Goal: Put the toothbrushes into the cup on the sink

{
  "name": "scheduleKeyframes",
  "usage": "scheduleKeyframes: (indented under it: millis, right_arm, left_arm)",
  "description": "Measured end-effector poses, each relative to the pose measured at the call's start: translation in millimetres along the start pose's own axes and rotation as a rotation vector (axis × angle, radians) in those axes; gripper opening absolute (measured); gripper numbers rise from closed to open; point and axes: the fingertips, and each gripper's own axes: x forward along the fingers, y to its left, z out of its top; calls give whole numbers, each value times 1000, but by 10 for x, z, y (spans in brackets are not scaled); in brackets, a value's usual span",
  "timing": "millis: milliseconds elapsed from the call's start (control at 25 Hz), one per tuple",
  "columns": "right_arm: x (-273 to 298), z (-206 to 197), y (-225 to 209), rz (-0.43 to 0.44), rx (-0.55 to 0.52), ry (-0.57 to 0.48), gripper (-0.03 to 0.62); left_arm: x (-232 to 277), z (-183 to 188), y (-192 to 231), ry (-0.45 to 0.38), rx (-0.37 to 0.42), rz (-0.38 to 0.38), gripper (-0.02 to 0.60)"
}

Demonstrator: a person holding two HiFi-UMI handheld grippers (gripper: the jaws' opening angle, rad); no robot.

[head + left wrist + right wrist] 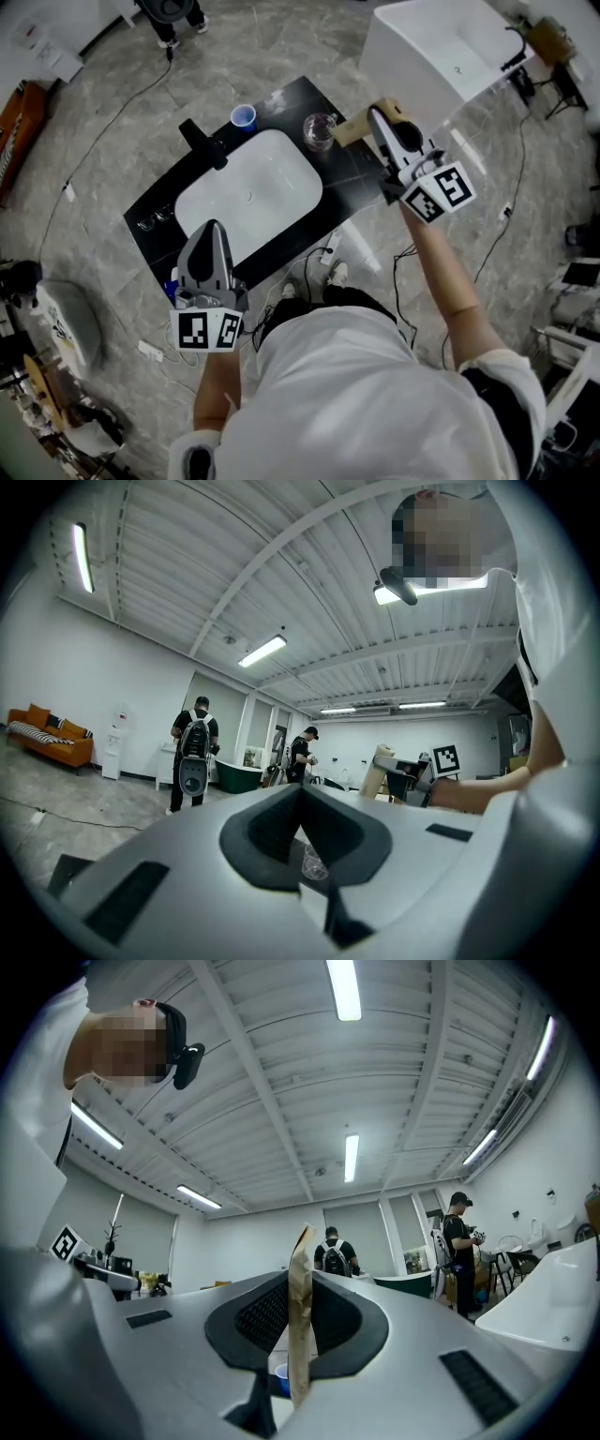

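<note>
At the upper right of the head view, our right gripper (377, 116) has its jaws clamped on a flat tan packet (351, 129). In the right gripper view the packet stands edge-on between the jaws and rises above their tips. We cannot tell whether it holds a toothbrush. The packet hangs over the right end of the black tabletop (349, 180), just right of a clear glass (319, 130); we cannot tell if the two touch. Further left along the back edge stands a blue cup (243, 116), well apart from the packet. The white sink (281, 178) fills the middle of the tabletop, with a black faucet (201, 142) at its upper left. Our left gripper (212, 230) hovers at the lower left of the frame, over the front edge of the tabletop. Its jaws are pressed together with nothing between them. A white bathtub (441, 56) sits in the upper right corner, on the grey floor.
</note>
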Motion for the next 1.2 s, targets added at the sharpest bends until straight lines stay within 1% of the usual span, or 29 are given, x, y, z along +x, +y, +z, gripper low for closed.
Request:
scheduleKeyframes:
  millis: [240,320,440,640,840,1200]
  right_arm:
    - [314,-311,-112,42,-27,35,61]
    - [375,-447,-178,38,-17,45,61]
    - [493,-673,-284,27,-1,71,61]
    - [669,-1056,-338,47,2,139,61]
    - [768,-1269,-506,26,10,166,61]
    - [746,-1705,-688,-21,76,202,61]
  left_arm:
    - [5,-78,58,20,3,34,-2]
    - [31,-118,77,23,0,41,-2]
    - [66,-124,92,6,-11,56,-2]
    - [26,-54,81,-12,-14,71,-2]
    - [-21,-71,124,-7,-19,103,-2]
    - [-60,-189,151,26,-26,151,-2]
